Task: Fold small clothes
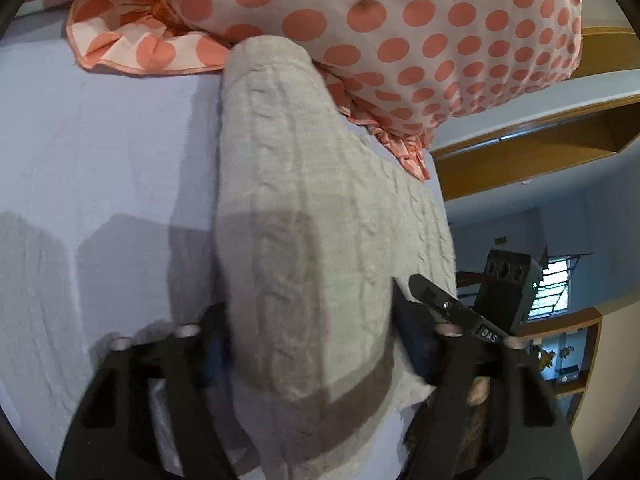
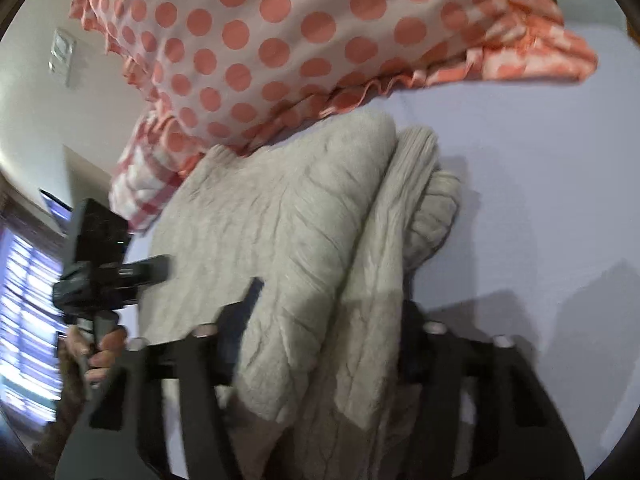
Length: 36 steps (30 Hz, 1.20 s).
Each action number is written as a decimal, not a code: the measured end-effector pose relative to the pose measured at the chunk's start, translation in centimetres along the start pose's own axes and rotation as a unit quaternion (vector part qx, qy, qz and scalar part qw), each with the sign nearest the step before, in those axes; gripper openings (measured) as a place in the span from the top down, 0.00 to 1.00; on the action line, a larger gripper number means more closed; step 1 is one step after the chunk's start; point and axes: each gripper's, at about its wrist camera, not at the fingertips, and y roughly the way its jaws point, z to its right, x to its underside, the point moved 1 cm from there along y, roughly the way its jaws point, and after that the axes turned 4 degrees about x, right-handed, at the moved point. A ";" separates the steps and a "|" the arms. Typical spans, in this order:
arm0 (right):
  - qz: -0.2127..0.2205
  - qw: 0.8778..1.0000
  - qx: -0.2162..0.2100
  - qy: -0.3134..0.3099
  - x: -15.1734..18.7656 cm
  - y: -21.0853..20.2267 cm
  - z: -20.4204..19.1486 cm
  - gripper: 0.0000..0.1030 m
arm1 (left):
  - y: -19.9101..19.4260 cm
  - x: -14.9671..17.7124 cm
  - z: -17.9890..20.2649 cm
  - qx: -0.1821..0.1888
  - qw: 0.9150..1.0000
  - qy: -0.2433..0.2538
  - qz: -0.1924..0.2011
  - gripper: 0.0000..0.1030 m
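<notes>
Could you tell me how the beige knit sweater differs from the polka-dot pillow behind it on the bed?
The beige knit sweater is plain, with a cable-knit texture; the polka-dot pillow is white with coral dots and a ruffled edge. The sweater lies folded in layers between the fingers of both hand-held grippers; the pillow is plump, with no gripper on it. The sweater's far end tucks just under the pillow's edge. Both rest on the lavender sheet.

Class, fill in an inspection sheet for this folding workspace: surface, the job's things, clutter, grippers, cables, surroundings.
Surface: pale lilac sheet, lightly creased.
Job's things: beige cable-knit sweater, bunched in folds, lying on the sheet.
Clutter: polka-dot pillow with a frilled edge, touching the sweater's far end.
Grippers: left gripper and right gripper each straddle the sweater; whether they pinch it cannot be told.
Cables: nothing seen.
Surroundings: wooden shelving, bright window, wall switch plate.
</notes>
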 end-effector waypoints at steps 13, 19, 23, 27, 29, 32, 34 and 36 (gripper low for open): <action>0.000 0.994 -0.113 -0.008 2.4 0.0 -7.9 0.62 | -11.1 5.8 -0.9 -0.030 0.998 0.037 0.051 0.59; -0.003 0.999 0.021 -0.042 3.8 1.5 -9.9 0.32 | -12.0 7.1 -5.8 -0.048 0.997 -0.020 0.056 0.48; 0.105 0.984 0.111 -0.090 4.7 -4.3 -11.3 0.29 | -17.8 8.3 -3.7 -0.074 0.986 0.027 0.146 0.49; 0.121 0.978 0.037 -0.165 7.5 -6.1 -15.6 0.29 | -18.2 10.4 0.7 -0.011 0.984 0.087 0.157 0.49; 0.110 0.975 0.029 -0.193 8.9 -5.7 -16.9 0.29 | -16.2 10.4 2.4 -0.005 0.986 0.103 0.132 0.47; 0.081 0.968 0.082 -0.223 10.1 -3.4 -17.4 0.28 | -12.4 9.4 2.6 -0.040 0.988 0.110 0.102 0.47; 0.051 0.965 0.143 -0.214 10.3 -1.3 -16.4 0.27 | -10.1 8.3 1.1 -0.076 0.989 0.092 0.089 0.55; 0.023 0.964 0.178 -0.194 10.4 0.5 -14.3 0.20 | -9.8 7.9 -0.3 -0.076 0.988 0.082 0.103 0.65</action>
